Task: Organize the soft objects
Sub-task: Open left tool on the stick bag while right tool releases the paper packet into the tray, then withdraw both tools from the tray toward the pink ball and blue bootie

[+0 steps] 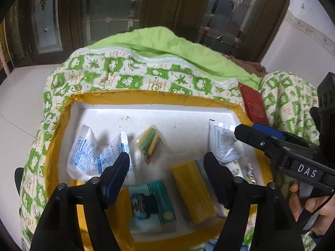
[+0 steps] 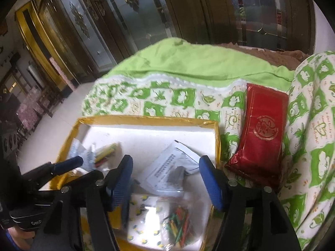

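A white foam box with a yellow taped rim (image 1: 129, 96) (image 2: 146, 119) lies on a green-patterned quilt (image 1: 117, 73). Inside it are a white desiccant bag (image 1: 88, 152), a clear bag of coloured sticks (image 1: 149, 143), a yellow packet (image 1: 191, 190), a teal cartoon packet (image 1: 151, 204) and a white printed sachet (image 1: 223, 141) (image 2: 167, 169). A red foil packet (image 2: 261, 138) (image 1: 254, 104) lies on the quilt to the right of the box. My left gripper (image 1: 166, 179) is open and empty above the box. My right gripper (image 2: 165, 179) is open and empty over the box's right end.
A lemon-print packet (image 2: 144, 219) and a second clear bag of coloured sticks (image 2: 180, 226) lie at the box's near right end. A plain green quilt fold (image 2: 188, 62) lies behind. Dark wood and glass doors (image 1: 108, 10) stand beyond. White floor (image 1: 18, 96) lies to the left.
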The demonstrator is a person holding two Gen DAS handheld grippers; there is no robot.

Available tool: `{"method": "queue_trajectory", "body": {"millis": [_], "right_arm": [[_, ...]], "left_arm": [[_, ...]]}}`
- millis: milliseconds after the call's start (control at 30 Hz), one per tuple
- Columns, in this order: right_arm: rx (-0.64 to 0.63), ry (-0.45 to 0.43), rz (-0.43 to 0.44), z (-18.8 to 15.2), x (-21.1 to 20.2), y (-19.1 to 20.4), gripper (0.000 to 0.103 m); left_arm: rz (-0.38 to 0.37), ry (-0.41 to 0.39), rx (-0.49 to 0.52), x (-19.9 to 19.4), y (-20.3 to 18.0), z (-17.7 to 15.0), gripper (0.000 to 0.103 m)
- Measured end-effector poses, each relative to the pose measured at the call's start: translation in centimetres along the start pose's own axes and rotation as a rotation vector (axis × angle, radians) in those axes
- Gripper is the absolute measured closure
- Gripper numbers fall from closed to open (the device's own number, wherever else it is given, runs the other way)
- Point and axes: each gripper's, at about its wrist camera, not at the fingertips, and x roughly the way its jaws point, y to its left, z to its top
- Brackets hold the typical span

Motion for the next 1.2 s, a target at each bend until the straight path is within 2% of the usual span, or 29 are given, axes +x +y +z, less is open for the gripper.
{"method": "queue_trajectory", "body": {"millis": [133,200,367,633,800,967,1200], "right_arm": [[0.043,-0.071,0.037,-0.6,-3.0,-0.1,0.019],[0.071,-0.106,0.056,-1.2,-4.8,-0.2,0.017],[0.076,-0.149,0.062,-2.9,-7.3,0.4,0.014],[-0.017,-0.048,0.113,-7.9,-8.0,3.6,0.014],[0.018,0.003,0.116,-10.4,-8.2,3.2,0.014],[0.051,0.034,0.109,-11.5,-8.2,2.5,0.014],[0.058,0.047,0.097,-11.7,-8.1,2.2,0.014]], "left_arm": [[-0.025,-0.043,-0.010,-2.9,0.1,-1.0,0.027],[-0.028,-0.069,-0.013,-4.4,0.3,-1.9,0.023],[-0.033,-0.090,-0.045,-7.6,1.8,-5.3,0.022],[-0.008,-0.075,-0.080,-9.7,2.7,-13.1,0.022],[-0.039,0.001,-0.144,-9.8,3.0,-18.7,0.022],[-0.051,0.011,-0.108,-9.8,0.9,-19.3,0.022],[-0.050,0.040,-0.025,-8.4,-1.6,-18.5,0.022]]}}
